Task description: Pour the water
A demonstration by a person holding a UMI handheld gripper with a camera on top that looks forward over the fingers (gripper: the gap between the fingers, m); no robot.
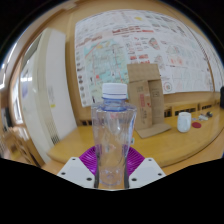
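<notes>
Right now a clear plastic bottle (113, 135) with a white cap (115, 91) is standing upright between the two fingers of the claw (111, 171), its long axis running straight up and down, square to the line the fingers are pointing along. The white finger ends are sitting close against the lower body of the bottle on either side, and the purple pads (87, 157) are showing just beside it. The claw is looking narrow and closed onto the bottle, though I cannot tell for certain how firmly both pads are pressing. The bottle's base is hidden low between the fingers, so whether it is resting on the table (170, 148) or being held just above it cannot be made out.

Beyond the bottle and a little to its right, a brown paper bag (148, 97) is standing on the wooden table. Further right of the bottle, well apart from it, a small white cup (184, 122) is sitting on the same table; I judge it the likely place for the water. Behind the bottle a large poster (135, 40) is hanging on the wall.

Since the cup is lying off to the right, the coming move is probably calling for carrying the bottle that way before tipping it; the cap appears to be on.
</notes>
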